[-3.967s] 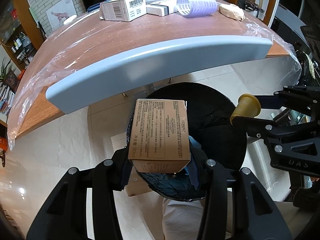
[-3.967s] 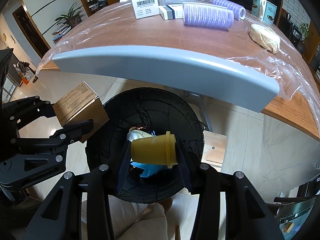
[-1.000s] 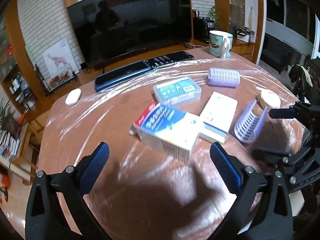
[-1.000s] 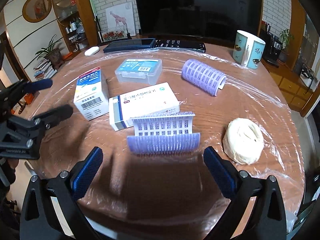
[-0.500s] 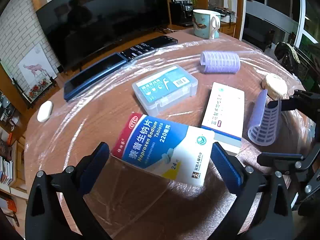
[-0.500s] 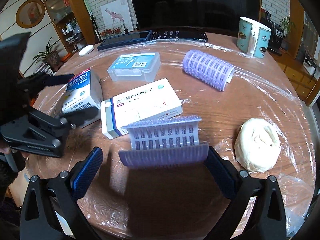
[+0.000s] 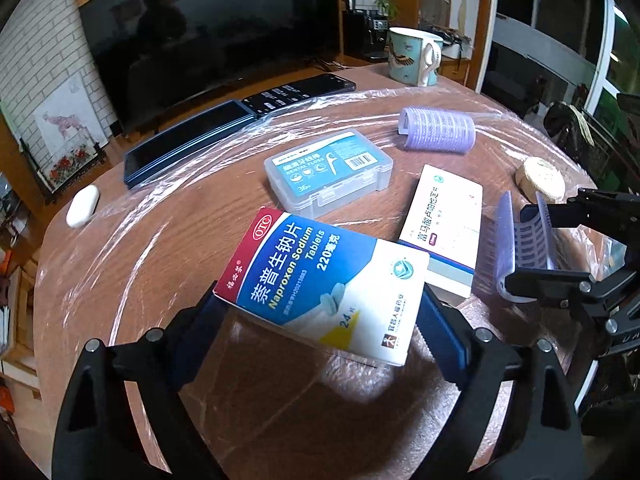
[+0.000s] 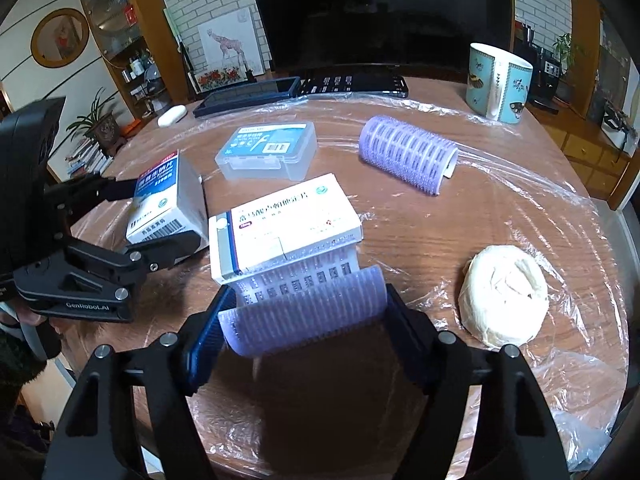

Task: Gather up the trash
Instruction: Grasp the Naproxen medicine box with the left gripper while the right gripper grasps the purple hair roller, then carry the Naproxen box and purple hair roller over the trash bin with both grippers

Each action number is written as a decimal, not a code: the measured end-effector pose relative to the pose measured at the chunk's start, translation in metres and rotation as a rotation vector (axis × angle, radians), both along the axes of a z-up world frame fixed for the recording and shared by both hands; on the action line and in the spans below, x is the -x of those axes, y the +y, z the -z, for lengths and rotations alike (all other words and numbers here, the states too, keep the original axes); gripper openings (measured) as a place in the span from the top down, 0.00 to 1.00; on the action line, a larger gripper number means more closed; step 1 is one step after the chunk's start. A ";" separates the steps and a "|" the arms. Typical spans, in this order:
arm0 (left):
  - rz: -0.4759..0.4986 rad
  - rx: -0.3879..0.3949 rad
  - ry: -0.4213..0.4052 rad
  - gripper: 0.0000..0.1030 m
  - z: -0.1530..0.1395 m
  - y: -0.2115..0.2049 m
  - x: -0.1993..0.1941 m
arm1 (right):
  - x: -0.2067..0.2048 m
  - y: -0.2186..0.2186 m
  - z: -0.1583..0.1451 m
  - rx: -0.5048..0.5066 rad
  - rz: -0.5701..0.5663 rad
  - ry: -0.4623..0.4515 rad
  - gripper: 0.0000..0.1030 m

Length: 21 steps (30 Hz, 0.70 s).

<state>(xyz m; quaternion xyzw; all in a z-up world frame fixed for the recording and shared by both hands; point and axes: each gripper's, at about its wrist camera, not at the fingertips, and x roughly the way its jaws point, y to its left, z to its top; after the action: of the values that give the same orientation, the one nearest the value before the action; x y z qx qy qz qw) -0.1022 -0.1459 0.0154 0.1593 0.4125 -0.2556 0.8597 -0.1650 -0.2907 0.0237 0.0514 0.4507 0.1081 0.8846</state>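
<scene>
The pill box (image 7: 326, 284) sat low in the left view's centre, the curler (image 8: 308, 312) low in the right view's centre, both on the table (image 8: 460, 240). A second earlier both tongs stood wide apart around them; now the left gripper (image 7: 320, 320) was closing with its pads against the box's sides, and the right gripper (image 8: 304, 328) was closing on the curler's ends. Both pointed steeply down.
</scene>
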 end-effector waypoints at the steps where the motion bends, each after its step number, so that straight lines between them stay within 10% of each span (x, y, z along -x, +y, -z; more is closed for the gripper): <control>1: -0.012 -0.005 -0.006 0.11 -0.001 0.001 0.002 | 0.001 0.000 -0.001 -0.004 -0.001 -0.002 0.30; 21: -0.103 -0.025 -0.074 0.11 -0.039 0.018 0.039 | 0.020 0.000 -0.028 -0.035 -0.053 -0.045 0.30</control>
<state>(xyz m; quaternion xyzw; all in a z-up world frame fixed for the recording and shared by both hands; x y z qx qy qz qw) -0.1409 -0.1276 0.0539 0.1577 0.3913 -0.1997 0.8844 -0.1850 -0.2906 0.0513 0.0522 0.4301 0.1406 0.8902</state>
